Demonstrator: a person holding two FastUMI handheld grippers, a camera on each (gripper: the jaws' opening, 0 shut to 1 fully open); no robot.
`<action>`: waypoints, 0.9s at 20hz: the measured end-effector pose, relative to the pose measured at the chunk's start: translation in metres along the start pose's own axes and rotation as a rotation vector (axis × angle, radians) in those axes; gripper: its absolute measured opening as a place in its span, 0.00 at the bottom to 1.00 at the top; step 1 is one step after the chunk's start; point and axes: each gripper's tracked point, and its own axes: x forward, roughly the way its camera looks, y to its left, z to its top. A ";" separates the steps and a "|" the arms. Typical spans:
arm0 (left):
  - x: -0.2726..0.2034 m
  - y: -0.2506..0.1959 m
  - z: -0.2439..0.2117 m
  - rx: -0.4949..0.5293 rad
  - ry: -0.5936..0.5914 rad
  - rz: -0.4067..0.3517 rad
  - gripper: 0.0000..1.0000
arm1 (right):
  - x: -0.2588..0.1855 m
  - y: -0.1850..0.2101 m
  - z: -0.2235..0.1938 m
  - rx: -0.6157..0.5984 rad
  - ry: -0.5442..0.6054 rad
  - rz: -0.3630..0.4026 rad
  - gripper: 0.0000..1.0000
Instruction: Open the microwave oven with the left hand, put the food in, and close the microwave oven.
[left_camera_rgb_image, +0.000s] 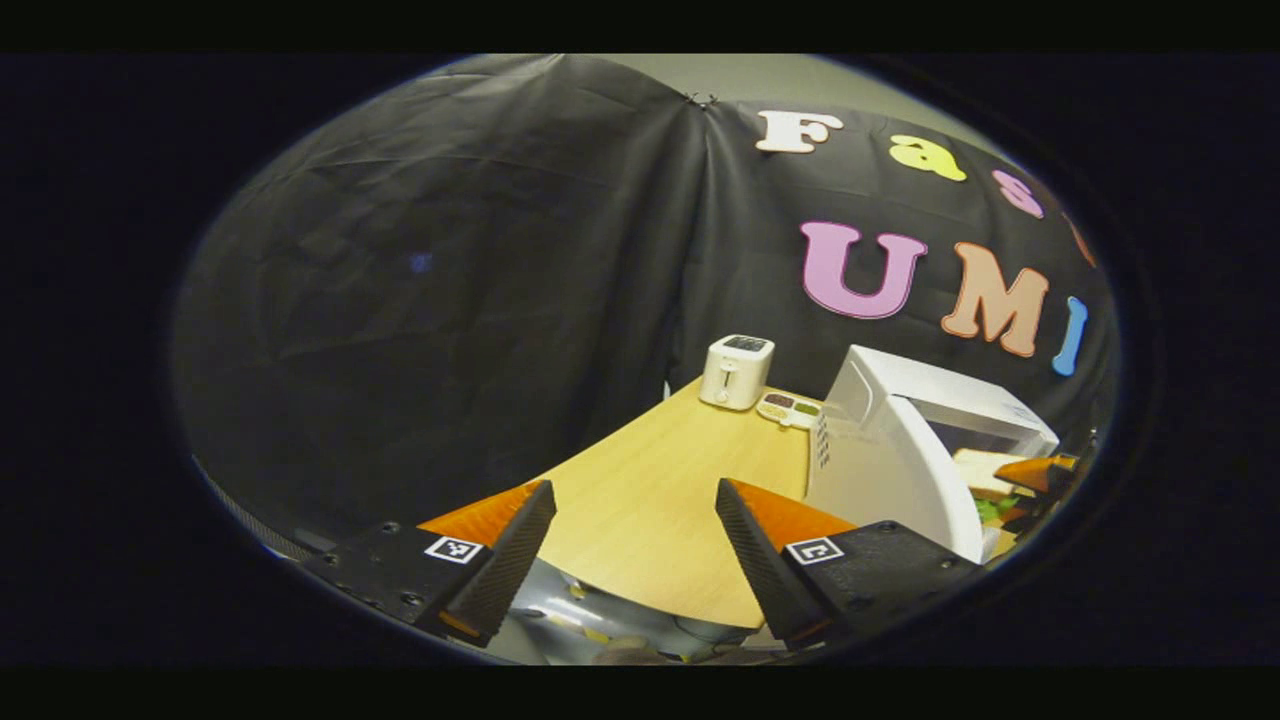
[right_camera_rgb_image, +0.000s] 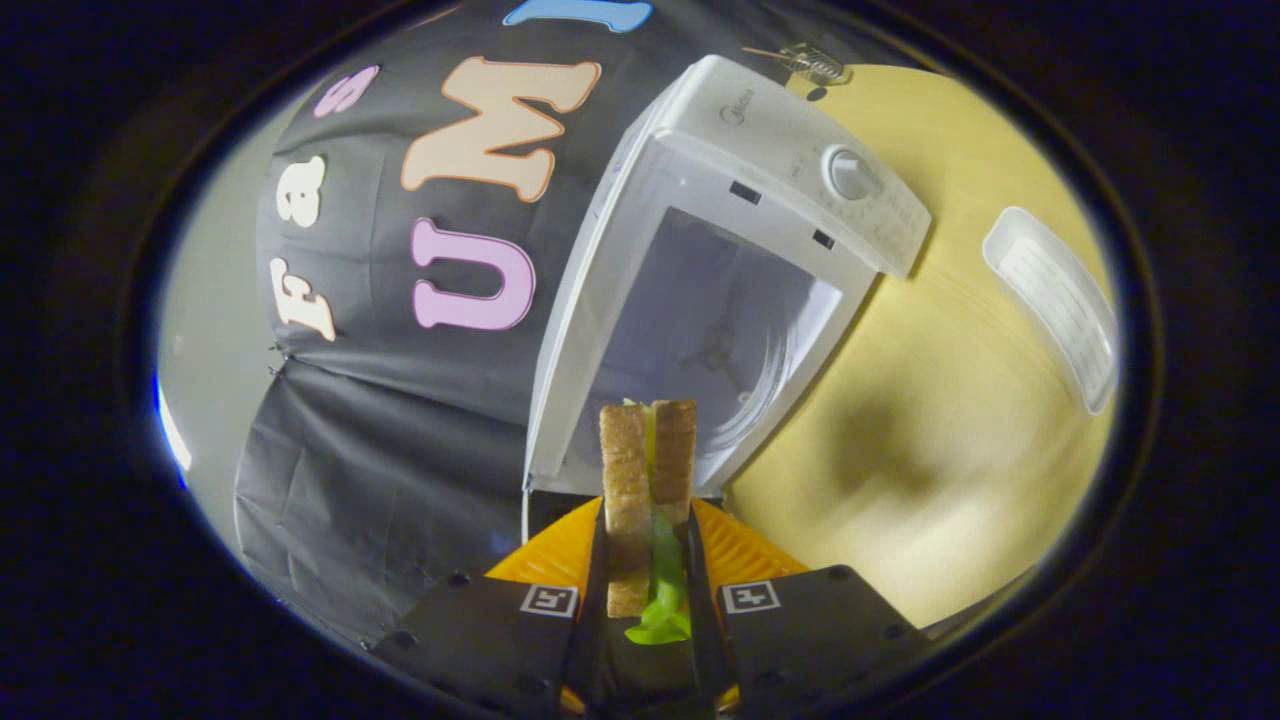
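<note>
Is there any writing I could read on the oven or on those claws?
Microwave brand mark: too small to read.
Markings around its dial: blurred.
Left claw and right claw: square patterned tags, no words.

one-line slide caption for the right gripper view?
Right gripper clamps a sandwich in front of the open microwave oven on the wooden table.

Sandwich (right_camera_rgb_image: 648, 500) lower end hidden between right gripper (right_camera_rgb_image: 648, 590) fingers. Microwave (left_camera_rgb_image: 905, 440) cavity mostly hidden behind open door (left_camera_rgb_image: 880, 470) in left gripper view. Small tray (left_camera_rgb_image: 788, 408) contents too small to tell. White tray (right_camera_rgb_image: 1055, 305) blurred near picture's edge.
</note>
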 end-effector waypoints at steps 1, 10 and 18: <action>0.002 0.004 0.001 0.000 0.001 -0.001 0.94 | 0.009 -0.001 -0.002 -0.001 -0.006 -0.003 0.38; 0.010 0.003 0.004 0.023 0.007 -0.050 0.94 | 0.084 -0.002 0.024 -0.118 -0.138 -0.029 0.38; 0.017 0.001 -0.004 0.024 0.048 -0.079 0.90 | 0.125 -0.030 0.056 -0.270 -0.217 -0.119 0.38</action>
